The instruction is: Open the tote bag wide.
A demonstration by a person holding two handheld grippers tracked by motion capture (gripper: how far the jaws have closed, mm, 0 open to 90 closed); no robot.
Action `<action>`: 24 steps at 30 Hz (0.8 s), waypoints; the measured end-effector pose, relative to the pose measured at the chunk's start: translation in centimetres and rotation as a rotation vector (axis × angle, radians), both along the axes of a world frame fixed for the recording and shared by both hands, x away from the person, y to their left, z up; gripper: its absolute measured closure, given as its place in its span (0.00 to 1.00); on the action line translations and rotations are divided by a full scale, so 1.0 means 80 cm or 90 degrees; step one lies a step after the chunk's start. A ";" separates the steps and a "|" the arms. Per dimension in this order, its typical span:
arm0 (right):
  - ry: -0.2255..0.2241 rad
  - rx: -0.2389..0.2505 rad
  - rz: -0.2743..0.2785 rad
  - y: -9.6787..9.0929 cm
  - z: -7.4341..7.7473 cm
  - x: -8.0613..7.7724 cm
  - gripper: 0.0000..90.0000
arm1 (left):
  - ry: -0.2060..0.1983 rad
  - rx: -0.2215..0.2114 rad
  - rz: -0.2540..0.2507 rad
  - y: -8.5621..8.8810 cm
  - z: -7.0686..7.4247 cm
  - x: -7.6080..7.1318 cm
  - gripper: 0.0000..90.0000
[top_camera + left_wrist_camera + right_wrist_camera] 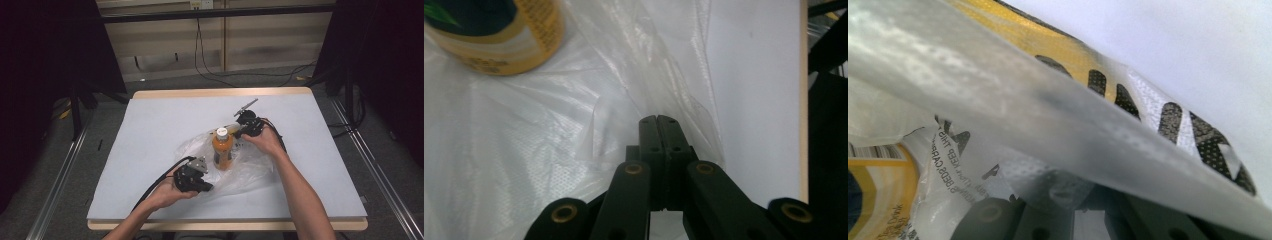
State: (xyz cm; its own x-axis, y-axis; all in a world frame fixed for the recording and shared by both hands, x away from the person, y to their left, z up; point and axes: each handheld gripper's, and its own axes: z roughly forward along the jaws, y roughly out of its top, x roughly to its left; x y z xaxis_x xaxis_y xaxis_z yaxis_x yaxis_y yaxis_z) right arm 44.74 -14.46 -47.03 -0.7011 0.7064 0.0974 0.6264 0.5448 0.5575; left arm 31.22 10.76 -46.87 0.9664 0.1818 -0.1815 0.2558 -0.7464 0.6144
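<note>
A: High view: an orange bottle stands on a clear plastic bag at the middle of the white table; the left gripper sits at the bag's near edge, the right gripper beside the cap.

B: Left gripper view?

A: Jaws pressed together, bag film around their tips, bottle at upper left.

B: Right gripper view?

A: Printed bag film drapes over the jaws, which are closed on it.

At the lower left of your right gripper view, the clear plastic bag carries upside-down print; "KEEP THIS" is legible. The bottle label beside it reads "Drink", under a barcode.
</note>
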 end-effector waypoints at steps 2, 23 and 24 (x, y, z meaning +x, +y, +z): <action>0.002 0.005 0.011 0.000 0.000 -0.003 1.00 | -0.004 -0.016 0.024 0.003 0.006 0.007 1.00; -0.038 0.025 0.085 -0.016 0.016 -0.082 1.00 | -0.043 -0.044 0.204 0.005 0.043 0.099 1.00; -0.046 0.044 0.080 -0.019 0.018 -0.088 1.00 | -0.049 -0.079 0.205 0.009 0.047 0.093 1.00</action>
